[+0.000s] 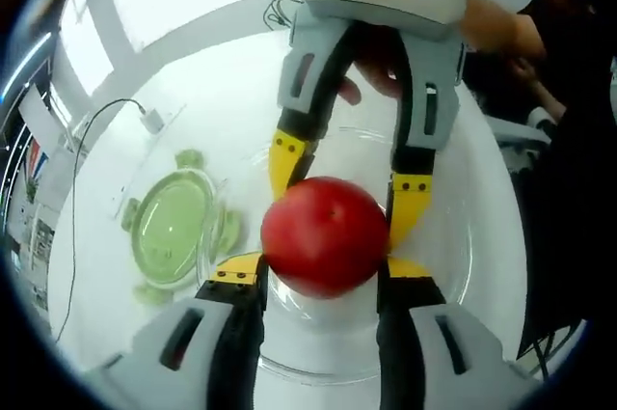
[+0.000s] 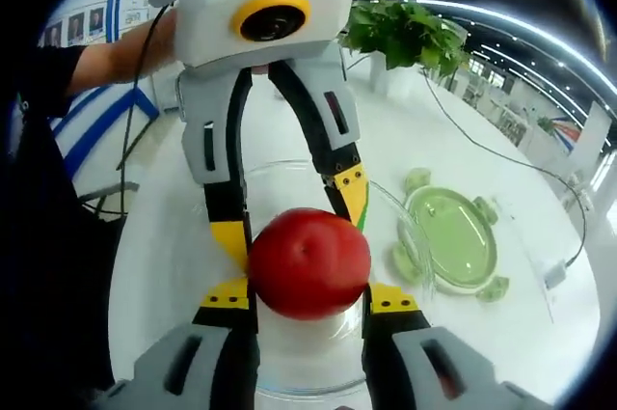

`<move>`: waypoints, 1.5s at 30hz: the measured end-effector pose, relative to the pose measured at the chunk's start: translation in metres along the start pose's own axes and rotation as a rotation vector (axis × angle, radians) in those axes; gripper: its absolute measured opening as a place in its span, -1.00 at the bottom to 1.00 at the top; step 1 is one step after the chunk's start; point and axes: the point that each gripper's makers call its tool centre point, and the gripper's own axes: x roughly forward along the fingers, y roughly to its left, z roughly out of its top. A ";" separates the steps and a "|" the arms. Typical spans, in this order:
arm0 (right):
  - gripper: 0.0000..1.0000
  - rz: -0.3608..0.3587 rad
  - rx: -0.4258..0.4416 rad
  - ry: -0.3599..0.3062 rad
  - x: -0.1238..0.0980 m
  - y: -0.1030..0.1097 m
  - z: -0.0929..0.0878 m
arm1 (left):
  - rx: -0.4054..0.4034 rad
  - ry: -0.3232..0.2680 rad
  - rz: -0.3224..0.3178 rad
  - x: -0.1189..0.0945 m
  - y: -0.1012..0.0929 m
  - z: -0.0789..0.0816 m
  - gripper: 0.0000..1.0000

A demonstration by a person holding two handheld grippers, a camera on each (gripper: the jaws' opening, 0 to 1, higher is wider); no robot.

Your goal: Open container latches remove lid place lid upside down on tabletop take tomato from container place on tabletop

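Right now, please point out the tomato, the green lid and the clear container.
tomato [image 1: 326, 234]: left gripper view, middle of its red skin.
green lid [image 1: 174, 227]: left gripper view, its flat centre.
clear container [image 2: 289, 171]: right gripper view, far rim.

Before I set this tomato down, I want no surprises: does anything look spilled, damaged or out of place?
Nothing looks spilled or broken. One oddity: both the left gripper and right gripper clamp the same tomato above the container. The lid lies flat on the table.

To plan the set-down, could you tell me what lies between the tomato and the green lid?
The clear container's rim passes between the tomato and the green lid, seen in the right gripper view.
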 end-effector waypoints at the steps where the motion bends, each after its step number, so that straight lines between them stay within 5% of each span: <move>1: -0.25 -0.002 0.000 -0.003 -0.002 -0.001 0.001 | -0.003 -0.004 0.003 -0.001 0.000 0.003 -0.29; 20: -0.25 -0.108 -0.021 -0.005 -0.067 -0.019 -0.010 | 0.092 -0.049 0.033 0.001 -0.001 0.073 -0.29; 34: -0.25 -0.206 0.031 0.041 -0.117 -0.044 -0.060 | 0.177 -0.062 -0.009 0.043 -0.005 0.129 -0.29; 45: -0.26 -0.224 0.095 0.056 -0.131 -0.055 -0.103 | 0.165 -0.102 -0.076 0.084 -0.011 0.150 -0.29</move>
